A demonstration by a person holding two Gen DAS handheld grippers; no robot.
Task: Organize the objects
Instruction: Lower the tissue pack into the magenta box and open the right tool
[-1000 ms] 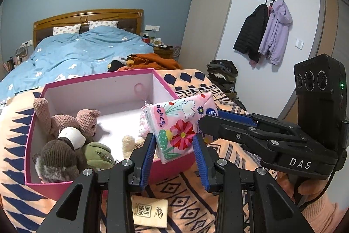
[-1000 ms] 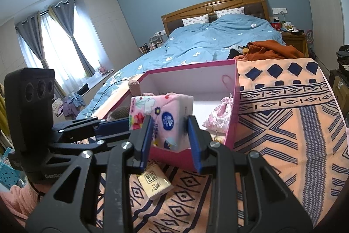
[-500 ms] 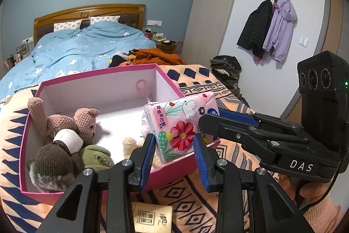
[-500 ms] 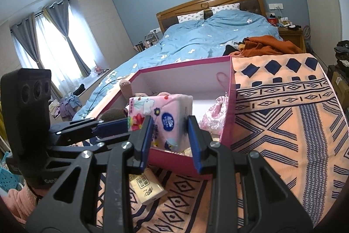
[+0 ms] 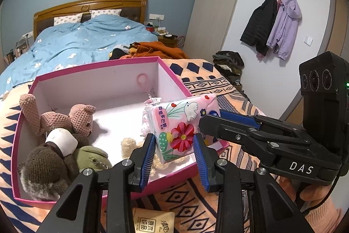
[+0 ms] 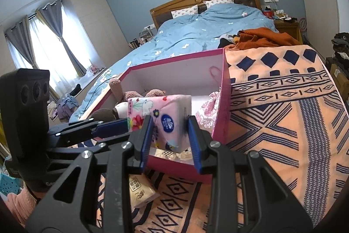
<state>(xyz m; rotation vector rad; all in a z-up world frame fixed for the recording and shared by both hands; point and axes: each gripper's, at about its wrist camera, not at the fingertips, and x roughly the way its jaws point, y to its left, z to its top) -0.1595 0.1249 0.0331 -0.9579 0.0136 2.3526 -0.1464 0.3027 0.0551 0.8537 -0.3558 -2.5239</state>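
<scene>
Left claw (image 5: 174,152): closed on one end of the pink tissue pack (image 5: 181,123), its blue pads pressed against the pack's two flat sides.
Right claw (image 6: 169,134): clamped on the other end of the same pack (image 6: 165,121), pads against both sides, so the pack is carried between the two hands.
Where the pack is: in the air over the near right corner of the pink box (image 5: 135,62), just above the rim, touching nothing but the pads as far as I can see.
Long axis: it runs roughly from one claw to the other, across the box corner; the flowered face is tilted up toward the left hand's camera.
Which way the box lies: ahead of and below both claws, with the open white floor (image 5: 122,115) a little farther in, toward the left.
What fills the box: knitted toys (image 5: 63,137) are heaped at the left end, and a small pink pouch (image 6: 208,110) leans in the right corner, just behind the pack.
Judgement on the move: the pack looks ready to go down and inward; the free floor lies between the toys and the pouch, so both hands would have to sink together to keep it level.
Risk: the near wall sits right under the pack, and the pads could catch on the rim.
Left outside: a tan tissue packet (image 6: 140,191) lies on the patterned blanket (image 6: 283,123) in front of the box, beneath the claws.
</scene>
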